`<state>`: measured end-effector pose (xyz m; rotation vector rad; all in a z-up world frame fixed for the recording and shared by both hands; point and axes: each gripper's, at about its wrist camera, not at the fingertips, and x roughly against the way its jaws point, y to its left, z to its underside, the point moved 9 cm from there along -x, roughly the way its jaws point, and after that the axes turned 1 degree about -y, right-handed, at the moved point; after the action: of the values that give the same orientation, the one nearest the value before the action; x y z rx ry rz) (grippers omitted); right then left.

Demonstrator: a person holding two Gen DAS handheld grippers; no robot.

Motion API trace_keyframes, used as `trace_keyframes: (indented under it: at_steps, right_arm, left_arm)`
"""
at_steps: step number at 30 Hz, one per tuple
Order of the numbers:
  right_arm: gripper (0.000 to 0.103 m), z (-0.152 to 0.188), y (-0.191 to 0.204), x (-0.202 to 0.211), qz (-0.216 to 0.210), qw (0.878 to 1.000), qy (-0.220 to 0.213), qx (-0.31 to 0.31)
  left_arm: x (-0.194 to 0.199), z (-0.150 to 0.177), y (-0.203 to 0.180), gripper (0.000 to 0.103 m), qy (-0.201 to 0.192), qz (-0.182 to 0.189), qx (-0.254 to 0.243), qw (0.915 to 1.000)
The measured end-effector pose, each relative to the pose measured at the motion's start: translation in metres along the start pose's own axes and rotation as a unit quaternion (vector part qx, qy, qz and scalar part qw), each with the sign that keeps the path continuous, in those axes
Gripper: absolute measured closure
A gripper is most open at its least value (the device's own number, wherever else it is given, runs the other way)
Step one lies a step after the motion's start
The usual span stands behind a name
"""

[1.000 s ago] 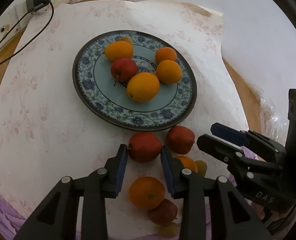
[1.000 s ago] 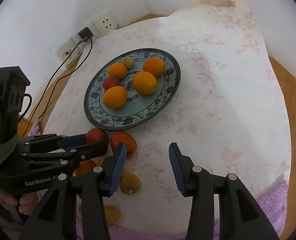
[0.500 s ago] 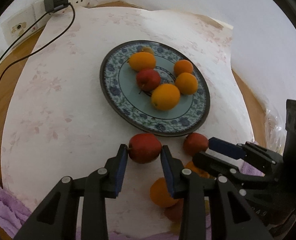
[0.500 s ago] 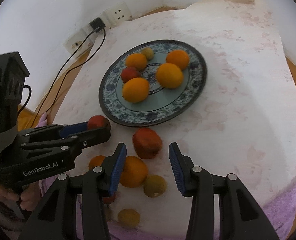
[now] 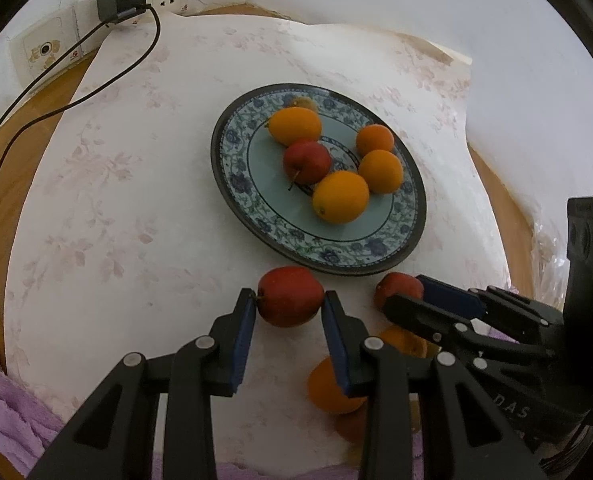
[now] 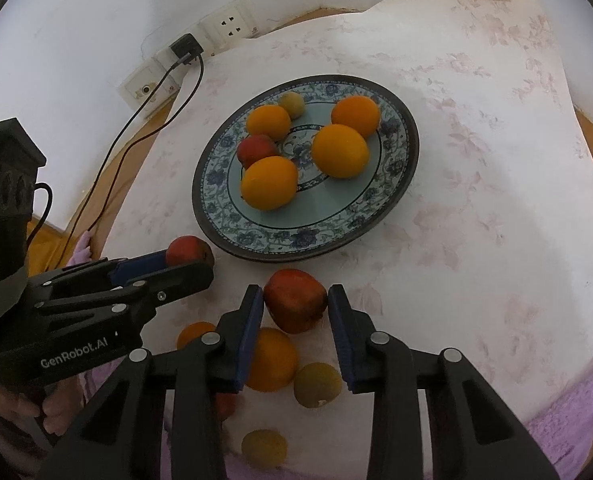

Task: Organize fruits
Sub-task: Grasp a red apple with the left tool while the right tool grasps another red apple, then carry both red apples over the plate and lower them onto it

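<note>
Looking along the left wrist: floral-clothed table ahead, patterned plate in its middle.
Left gripper: pinching the red apple, a blue pad pressed on each side, just off the plate's near rim.
Right gripper: in from the right, its fingers either side of the second red apple, also by the near rim.
Plate load: four oranges and one red apple, with a small yellowish fruit at the far rim.

Right wrist view: same plate, seen from the other side.
Right gripper: both pads touching the second red apple, nipping it.
Left gripper: red apple clamped at its tips, beside the plate's rim.
Loose fruit: orange and greenish fruit near the table's near edge.
</note>
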<state>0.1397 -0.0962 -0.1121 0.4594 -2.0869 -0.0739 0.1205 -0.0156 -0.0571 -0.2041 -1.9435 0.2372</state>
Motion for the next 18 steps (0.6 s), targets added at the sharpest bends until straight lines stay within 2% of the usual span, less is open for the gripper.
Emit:
trace_keyframes:
  at_steps: [18]
  right_arm:
    - [0.069,-0.015,-0.010,0.024,0.003,0.999,-0.033,-0.003]
  left_arm:
    - [0.014,-0.020,0.003,0.068,-0.025,-0.008,-0.006,0.9996]
